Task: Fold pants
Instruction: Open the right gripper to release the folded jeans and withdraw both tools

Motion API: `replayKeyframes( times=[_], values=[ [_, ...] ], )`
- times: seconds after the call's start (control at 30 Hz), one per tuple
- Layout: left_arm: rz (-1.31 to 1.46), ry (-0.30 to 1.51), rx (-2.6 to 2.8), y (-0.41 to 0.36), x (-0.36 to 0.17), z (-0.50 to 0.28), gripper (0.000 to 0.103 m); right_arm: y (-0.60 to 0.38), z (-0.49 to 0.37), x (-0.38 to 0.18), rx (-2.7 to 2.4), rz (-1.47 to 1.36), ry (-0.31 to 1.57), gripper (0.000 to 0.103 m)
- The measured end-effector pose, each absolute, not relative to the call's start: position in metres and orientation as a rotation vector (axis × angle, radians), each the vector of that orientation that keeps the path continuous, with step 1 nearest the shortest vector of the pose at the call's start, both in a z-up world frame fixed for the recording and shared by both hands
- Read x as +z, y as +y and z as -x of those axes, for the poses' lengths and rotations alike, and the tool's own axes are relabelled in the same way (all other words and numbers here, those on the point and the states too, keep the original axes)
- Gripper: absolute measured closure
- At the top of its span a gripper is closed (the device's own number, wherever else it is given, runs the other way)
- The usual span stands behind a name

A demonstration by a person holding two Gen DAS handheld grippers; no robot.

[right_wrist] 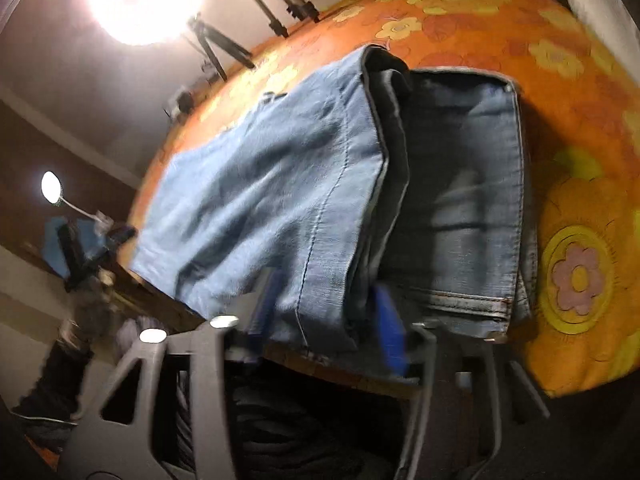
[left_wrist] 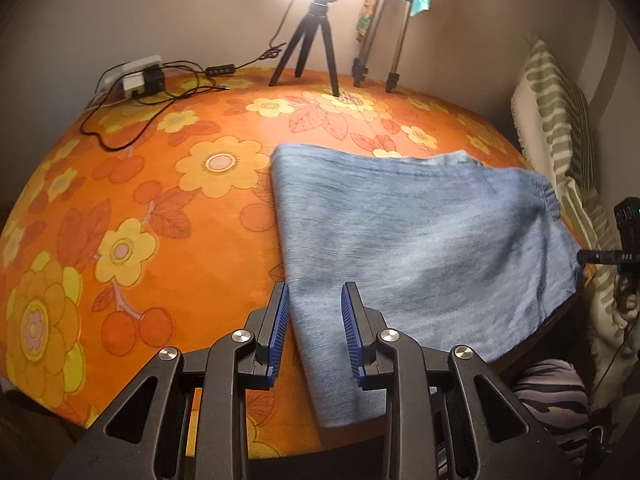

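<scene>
Light blue jeans (left_wrist: 420, 240) lie folded flat on a table under an orange flowered cloth (left_wrist: 160, 200). Their near corner hangs over the table's front edge. My left gripper (left_wrist: 315, 288) hovers over that corner, its blue pads apart and the denim's left edge running between them untouched. In the blurred right wrist view the jeans (right_wrist: 280, 180) show a seam, a dark inner fold and a waistband. My right gripper (right_wrist: 326, 312) straddles the folded edge at the table's rim. Its pads stand apart and the cloth between them lies flat, not bunched.
At the back stand a small black tripod (left_wrist: 308, 40) under a bright lamp and a silver tripod (left_wrist: 384, 40). A power strip with loose cables (left_wrist: 140, 76) lies back left. Striped cushions (left_wrist: 560, 120) line the right side. Zebra-print fabric (left_wrist: 552, 396) shows below the table edge.
</scene>
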State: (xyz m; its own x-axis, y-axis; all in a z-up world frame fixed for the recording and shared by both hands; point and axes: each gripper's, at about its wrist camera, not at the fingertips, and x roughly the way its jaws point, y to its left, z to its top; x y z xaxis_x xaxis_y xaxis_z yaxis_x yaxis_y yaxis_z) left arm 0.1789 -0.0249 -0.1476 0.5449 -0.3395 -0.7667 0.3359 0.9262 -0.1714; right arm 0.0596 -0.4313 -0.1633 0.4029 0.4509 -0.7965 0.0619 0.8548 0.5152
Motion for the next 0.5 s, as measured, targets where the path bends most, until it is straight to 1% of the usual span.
replayKeyframes(
  times=[0.07,0.1,0.13,0.17,0.23,0.33,0.4,0.43,0.5],
  values=[
    [0.018,0.914,-0.397,-0.022,-0.149,-0.179,0.078,-0.431,-0.059,-0.15,0.262,-0.528,1.144,0.09],
    [0.028,0.921,-0.397,-0.021,-0.15,-0.178,0.075,-0.432,-0.059,-0.142,0.267,-0.543,1.137,0.092],
    [0.032,0.924,-0.397,-0.02,-0.151,-0.178,0.065,-0.435,-0.058,-0.132,0.267,-0.551,1.126,0.094],
    [0.043,0.93,-0.4,-0.02,-0.152,-0.178,0.059,-0.436,-0.056,-0.124,0.254,-0.536,1.12,0.095],
    [0.06,0.942,-0.405,-0.019,-0.155,-0.179,0.059,-0.436,-0.055,-0.12,0.189,-0.441,1.163,0.096],
    [0.078,0.965,-0.398,-0.019,-0.161,-0.18,0.059,-0.434,-0.056,-0.137,-0.005,-0.254,1.28,0.097],
    [0.093,0.981,-0.397,-0.019,-0.166,-0.181,0.059,-0.435,-0.057,-0.134,-0.004,-0.273,1.274,0.097],
    [0.093,0.985,-0.393,-0.019,-0.168,-0.181,0.059,-0.432,-0.059,-0.124,0.021,-0.293,1.232,0.097],
    [0.1,0.99,-0.396,-0.019,-0.17,-0.18,0.059,-0.419,-0.068,-0.106,0.072,-0.278,1.181,0.093]
  ],
)
